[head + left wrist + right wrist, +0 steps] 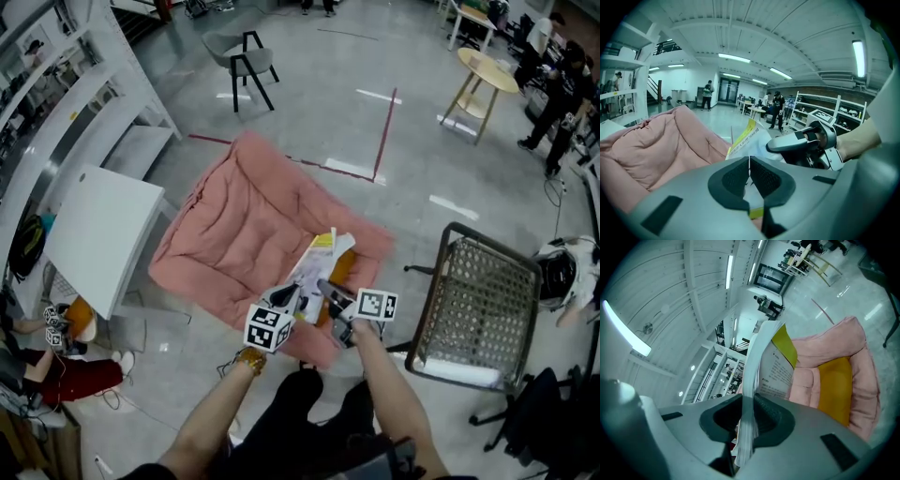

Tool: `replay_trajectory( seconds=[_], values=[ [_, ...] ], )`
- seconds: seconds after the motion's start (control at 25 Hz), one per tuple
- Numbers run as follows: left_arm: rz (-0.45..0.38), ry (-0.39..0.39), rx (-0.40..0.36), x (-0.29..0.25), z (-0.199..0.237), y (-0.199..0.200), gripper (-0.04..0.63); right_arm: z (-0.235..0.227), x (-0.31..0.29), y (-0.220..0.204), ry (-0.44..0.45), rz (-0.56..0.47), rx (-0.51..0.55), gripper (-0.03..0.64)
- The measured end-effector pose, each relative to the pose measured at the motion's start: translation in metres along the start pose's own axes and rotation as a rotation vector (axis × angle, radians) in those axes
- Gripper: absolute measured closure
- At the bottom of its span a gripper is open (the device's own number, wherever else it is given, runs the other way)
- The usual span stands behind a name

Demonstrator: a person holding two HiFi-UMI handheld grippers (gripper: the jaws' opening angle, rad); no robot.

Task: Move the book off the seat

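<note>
Between left gripper [749,164] and right gripper [749,408] fingers [774,417], the book [317,262] sits pinched.

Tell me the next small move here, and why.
Probably carry the book sideways until it clears the pink seat. The left gripper and right gripper are both shut on it, and it is held over the seat, not yet off to the side.

Bright, even overhead lighting from ceiling strip lights [733,57]; glare patches on glossy floor [454,206]; strong fisheye bending, dark corners in gripper views.
</note>
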State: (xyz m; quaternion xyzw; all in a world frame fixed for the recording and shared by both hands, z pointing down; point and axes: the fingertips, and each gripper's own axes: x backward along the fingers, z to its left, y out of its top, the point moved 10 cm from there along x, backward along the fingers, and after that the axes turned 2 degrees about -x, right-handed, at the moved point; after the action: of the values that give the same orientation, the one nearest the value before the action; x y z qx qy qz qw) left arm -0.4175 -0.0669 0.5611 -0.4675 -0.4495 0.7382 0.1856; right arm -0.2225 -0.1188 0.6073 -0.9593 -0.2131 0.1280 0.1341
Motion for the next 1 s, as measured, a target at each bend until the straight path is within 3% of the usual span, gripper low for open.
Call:
replay_trajectory(
  seconds=[1.0],
  values=[
    [0.017, 0.000, -0.061, -0.024, -0.063, 0.039, 0.581, 0.013, 0.058, 0.044, 0.057, 0.010, 0.031, 0.541]
  ],
)
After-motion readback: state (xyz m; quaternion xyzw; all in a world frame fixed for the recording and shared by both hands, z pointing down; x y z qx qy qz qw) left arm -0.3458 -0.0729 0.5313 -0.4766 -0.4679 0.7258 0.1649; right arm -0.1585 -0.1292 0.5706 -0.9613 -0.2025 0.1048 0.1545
